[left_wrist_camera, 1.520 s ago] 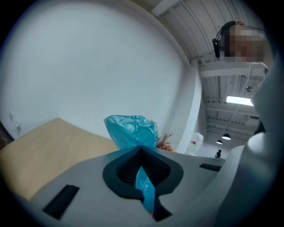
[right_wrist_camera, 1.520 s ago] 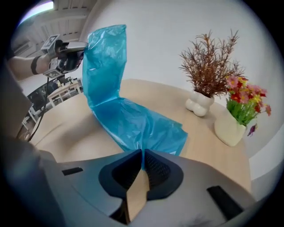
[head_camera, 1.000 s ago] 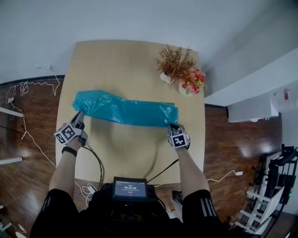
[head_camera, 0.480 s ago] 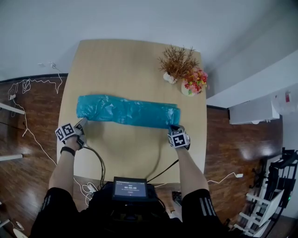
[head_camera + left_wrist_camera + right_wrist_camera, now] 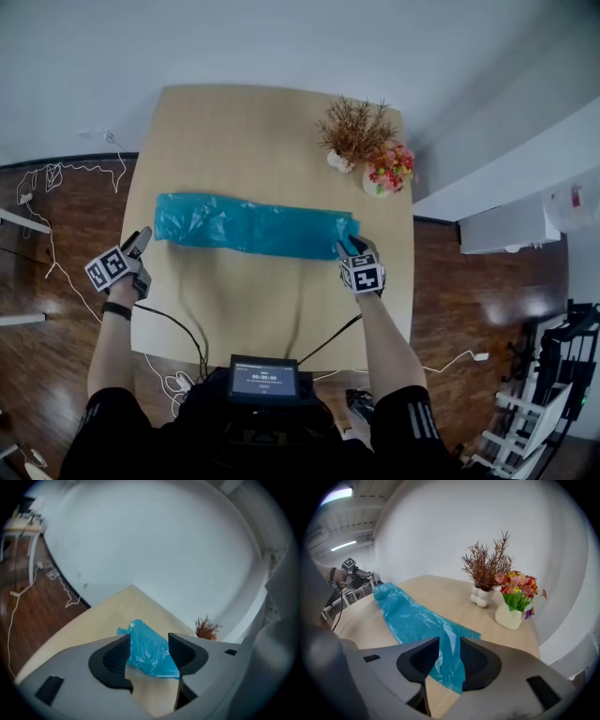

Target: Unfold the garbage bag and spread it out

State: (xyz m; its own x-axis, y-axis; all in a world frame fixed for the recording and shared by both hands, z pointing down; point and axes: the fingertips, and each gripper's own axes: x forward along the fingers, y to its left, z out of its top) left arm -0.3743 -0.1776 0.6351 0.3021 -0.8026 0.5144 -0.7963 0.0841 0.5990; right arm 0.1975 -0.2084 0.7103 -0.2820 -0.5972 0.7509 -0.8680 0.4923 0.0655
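Since a second ago our left gripper (image 5: 139, 242) has pulled back off the bag (image 5: 253, 226) toward the left edge of the table (image 5: 262, 131). Both pairs of jaws have just been opening. The bag lies in a long blue strip across the table. Our left jaws stand wide, just beside its left end. On our right gripper (image 5: 350, 247) the jaws stand apart around the bag's near right corner without pinching it.

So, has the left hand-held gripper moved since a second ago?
Yes. The left hand-held gripper slid left, off the garbage bag toward the table edge; its jaws have just been opening, bag between them unpinched.
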